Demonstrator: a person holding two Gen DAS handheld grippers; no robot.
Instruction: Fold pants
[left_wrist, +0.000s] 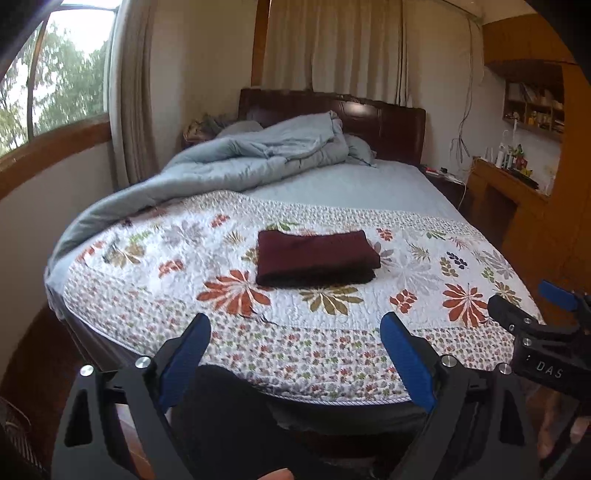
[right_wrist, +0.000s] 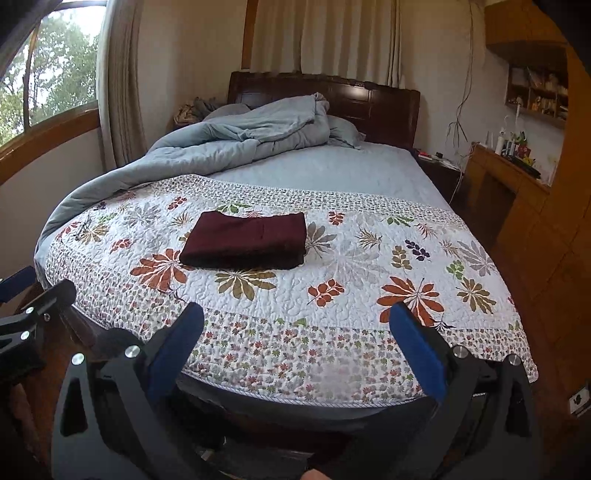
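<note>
The dark maroon pants (left_wrist: 317, 257) lie folded into a neat rectangle on the floral quilt (left_wrist: 236, 325), near the middle of the bed's foot end; the right wrist view shows the same pants (right_wrist: 245, 240). My left gripper (left_wrist: 295, 328) is held back from the bed's foot edge, open, nothing between its blue pads. My right gripper (right_wrist: 295, 319) is likewise back from the edge and open and empty. In the left wrist view the right gripper (left_wrist: 524, 306) appears at the right edge. The left gripper (right_wrist: 26, 291) shows at the left edge of the right wrist view.
A crumpled light blue duvet (left_wrist: 258, 155) is piled at the head of the bed against the dark wooden headboard (left_wrist: 384, 125). A window (left_wrist: 55, 81) and curtains are on the left. A wooden desk (left_wrist: 506, 192) with shelves stands on the right.
</note>
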